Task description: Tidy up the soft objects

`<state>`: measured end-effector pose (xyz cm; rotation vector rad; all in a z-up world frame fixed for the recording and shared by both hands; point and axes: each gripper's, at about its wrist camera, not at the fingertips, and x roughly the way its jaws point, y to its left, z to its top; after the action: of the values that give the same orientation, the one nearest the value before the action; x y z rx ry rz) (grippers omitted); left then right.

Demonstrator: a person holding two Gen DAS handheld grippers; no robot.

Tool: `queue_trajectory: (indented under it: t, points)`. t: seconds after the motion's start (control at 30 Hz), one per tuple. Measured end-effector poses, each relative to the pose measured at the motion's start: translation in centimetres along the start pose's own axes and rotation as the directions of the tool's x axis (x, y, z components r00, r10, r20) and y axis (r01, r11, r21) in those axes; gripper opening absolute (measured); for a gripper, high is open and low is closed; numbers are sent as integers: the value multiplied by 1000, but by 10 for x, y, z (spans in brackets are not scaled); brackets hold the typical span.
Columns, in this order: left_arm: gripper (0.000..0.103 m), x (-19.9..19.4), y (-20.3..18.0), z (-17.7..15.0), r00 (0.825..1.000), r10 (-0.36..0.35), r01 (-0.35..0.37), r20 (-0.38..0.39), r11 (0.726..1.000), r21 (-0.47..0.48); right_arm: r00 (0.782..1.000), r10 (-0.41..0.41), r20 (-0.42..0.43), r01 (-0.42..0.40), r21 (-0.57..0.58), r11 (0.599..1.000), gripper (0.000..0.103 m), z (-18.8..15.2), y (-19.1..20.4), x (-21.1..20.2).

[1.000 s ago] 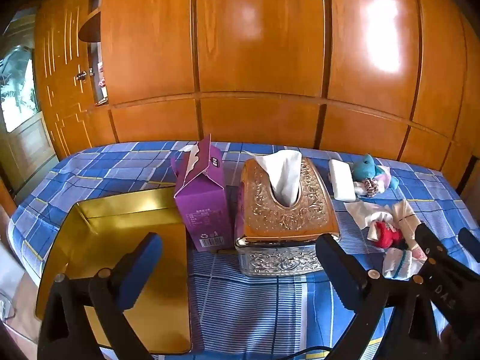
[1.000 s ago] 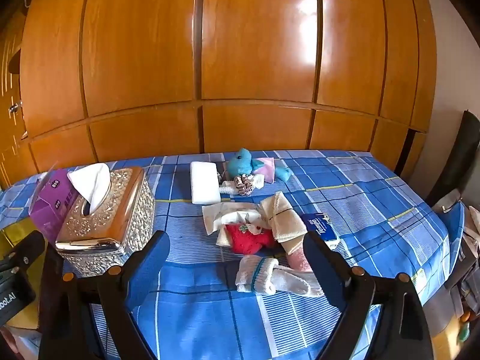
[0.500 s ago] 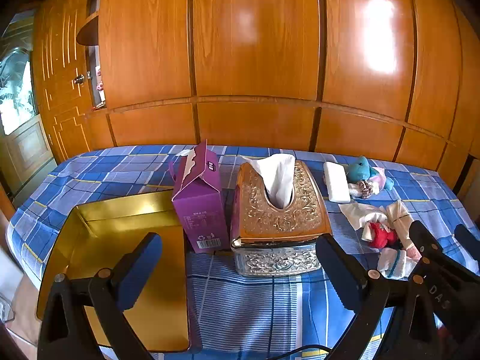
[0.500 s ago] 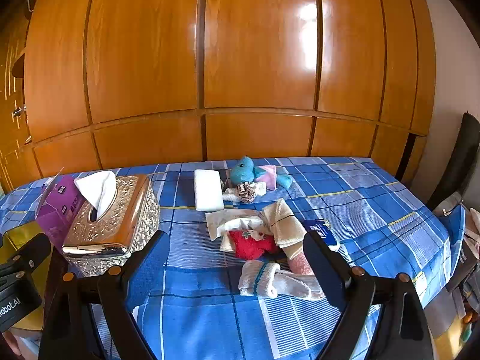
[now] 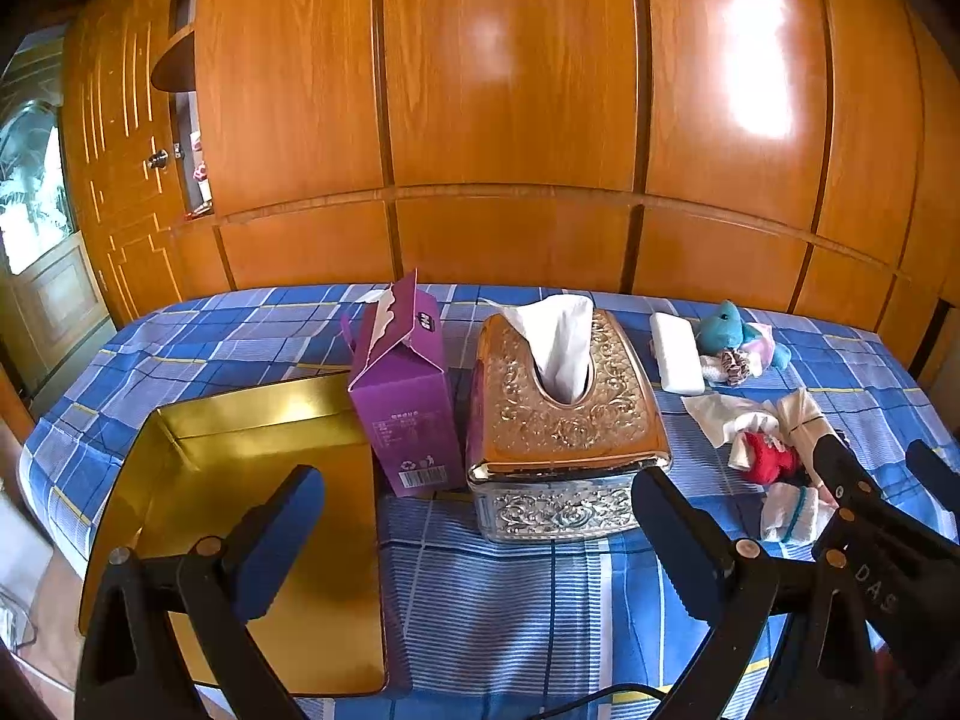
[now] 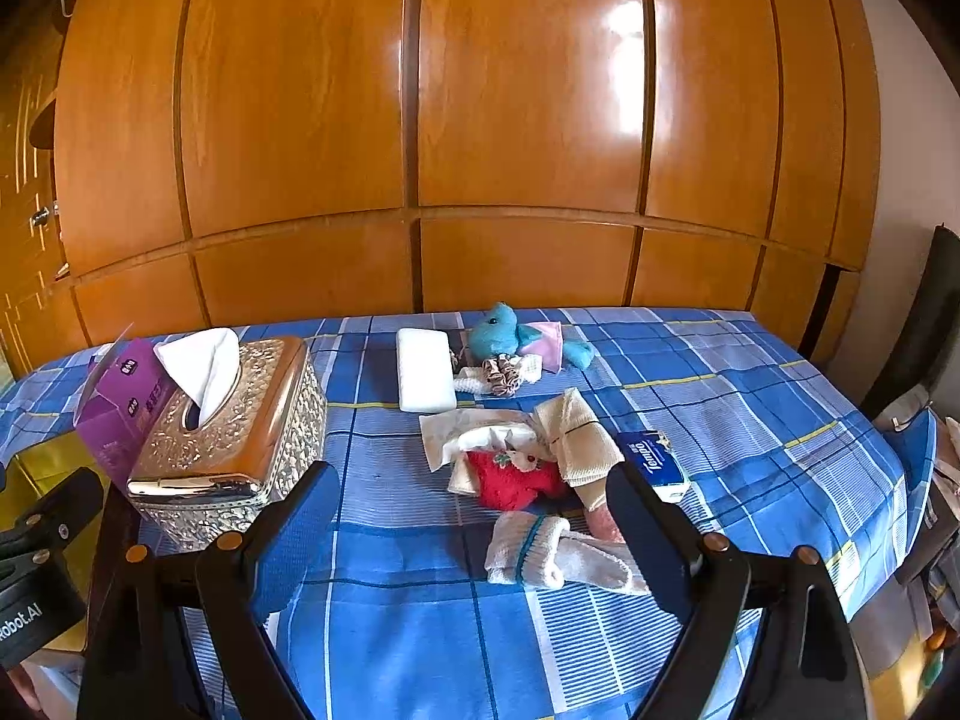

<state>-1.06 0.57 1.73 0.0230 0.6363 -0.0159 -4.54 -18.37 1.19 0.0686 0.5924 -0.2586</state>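
Soft things lie in a loose heap toward the right side of the bench (image 6: 780,396), which is covered by a blue checked cloth: a red plush piece (image 6: 516,483), a cream folded cloth (image 6: 579,438), crumpled white tissue (image 6: 462,429) and, nearest the front edge, a rolled white sock (image 6: 540,552) with a teal band. Just beside the heap on its right lies a small blue tissue packet (image 6: 654,462). Toward the far edge sit a teal plush toy (image 6: 501,333), a small striped scrunchie (image 6: 501,372) and a flat white pack (image 6: 425,369). Left of the heap stands an ornate metal tissue box (image 5: 564,420) with a tissue sticking up, and touching or nearly touching its left side a purple carton (image 5: 405,396). A gold tray (image 5: 180,456) lies at the front left corner. The left claw (image 5: 477,540) hangs wide and holds nothing, above the front edge before the tissue box. The right claw (image 6: 474,534) is likewise spread wide and holds nothing, with the sock between its fingers.
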Motion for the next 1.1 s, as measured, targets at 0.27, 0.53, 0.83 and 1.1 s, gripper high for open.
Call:
queue_trajectory:
  t: [0.27,0.53,0.83,1.1]
  points:
    - [102,-2,-1,0,1000,0,0,-1,1000,7,1000,3,-3,-3,1,1000,92,1,-1,0]
    - [102,-2,-2,-1,1000,-2,2,-5,1000,7,1000,8,-2,-8,7,1000,92,0,-3,0]
    - [102,-3,-3,-1,1000,-5,5,-7,1000,11,1000,11,-7,-10,13,1000,92,-1,-4,1]
    - [103,-4,-5,-1,1000,-11,11,-9,1000,18,1000,10,-8,-10,12,1000,92,0,-3,1]
